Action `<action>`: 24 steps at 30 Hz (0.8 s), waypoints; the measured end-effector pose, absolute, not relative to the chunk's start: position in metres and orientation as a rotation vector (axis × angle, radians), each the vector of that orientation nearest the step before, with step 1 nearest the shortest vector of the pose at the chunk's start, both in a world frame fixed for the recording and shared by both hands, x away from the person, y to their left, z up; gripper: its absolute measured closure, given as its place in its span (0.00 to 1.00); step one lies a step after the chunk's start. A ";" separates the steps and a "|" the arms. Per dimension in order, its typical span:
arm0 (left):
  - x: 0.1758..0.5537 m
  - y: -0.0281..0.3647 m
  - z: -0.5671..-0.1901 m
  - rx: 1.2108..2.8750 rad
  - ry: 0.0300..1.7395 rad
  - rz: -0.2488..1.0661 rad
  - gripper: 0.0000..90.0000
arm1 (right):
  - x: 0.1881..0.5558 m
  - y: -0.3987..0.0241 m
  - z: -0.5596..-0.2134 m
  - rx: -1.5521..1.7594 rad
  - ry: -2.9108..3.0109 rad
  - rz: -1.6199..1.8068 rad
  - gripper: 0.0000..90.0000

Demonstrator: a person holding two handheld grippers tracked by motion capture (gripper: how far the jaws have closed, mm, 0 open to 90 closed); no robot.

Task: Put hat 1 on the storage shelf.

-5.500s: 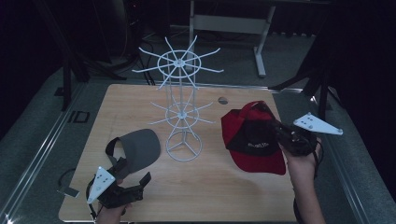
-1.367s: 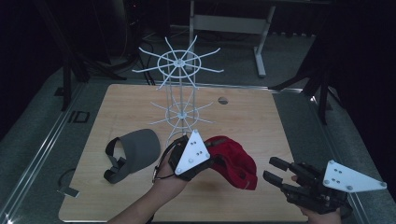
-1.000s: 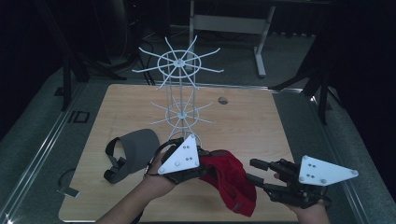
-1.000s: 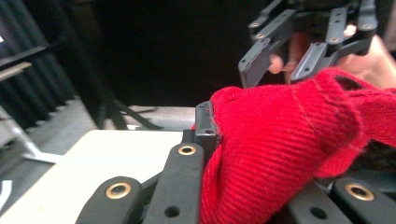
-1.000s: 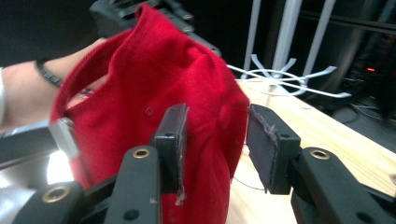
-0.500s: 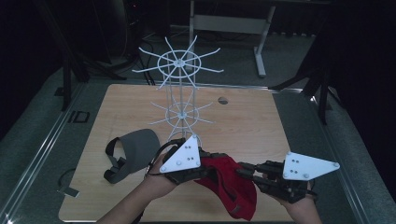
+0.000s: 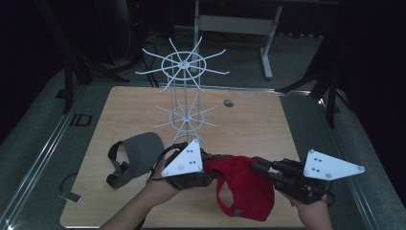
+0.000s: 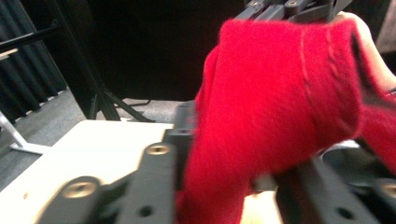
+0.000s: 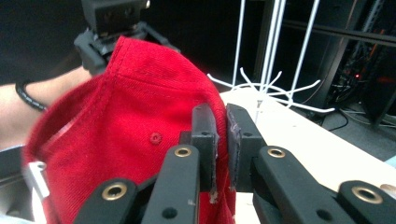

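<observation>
The red cap hangs in front of the white wire rack, mid-handover. The right gripper pinches its fabric, taking the weight. The left gripper, jaws just opening, has cloth loosely between them, apparently letting go.

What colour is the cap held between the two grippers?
Red. The cap shows best in the right gripper view, with a matching red button on top.

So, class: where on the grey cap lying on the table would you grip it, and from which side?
Grip the grey cap by its back strap loop, coming from above at its left end. The strap stands free of the crown, so jaws can close across it.
</observation>
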State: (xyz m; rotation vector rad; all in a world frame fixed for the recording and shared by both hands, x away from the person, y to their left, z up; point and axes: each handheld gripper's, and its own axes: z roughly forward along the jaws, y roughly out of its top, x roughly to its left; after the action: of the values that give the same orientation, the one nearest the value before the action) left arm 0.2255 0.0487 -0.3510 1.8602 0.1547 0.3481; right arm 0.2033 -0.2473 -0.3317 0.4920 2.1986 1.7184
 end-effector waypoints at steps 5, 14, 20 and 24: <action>0.223 0.053 -0.354 1.872 0.183 0.383 0.64 | 0.204 -0.254 -0.327 0.514 2.165 1.712 0.92; 0.219 0.063 -0.357 1.857 0.224 0.417 0.60 | 0.203 -0.260 -0.323 0.542 2.136 1.717 0.92; 0.215 0.071 -0.358 1.837 0.242 0.418 0.59 | 0.202 -0.264 -0.320 0.547 2.124 1.716 0.92; 0.211 0.076 -0.357 1.819 0.253 0.433 0.59 | 0.201 -0.267 -0.319 0.555 2.122 1.718 0.92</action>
State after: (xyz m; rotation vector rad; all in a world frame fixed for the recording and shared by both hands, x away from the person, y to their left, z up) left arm 0.2114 0.0761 -0.3571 1.8191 0.2531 0.4332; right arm 0.2013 -0.2666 -0.3189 0.5549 2.1217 1.7183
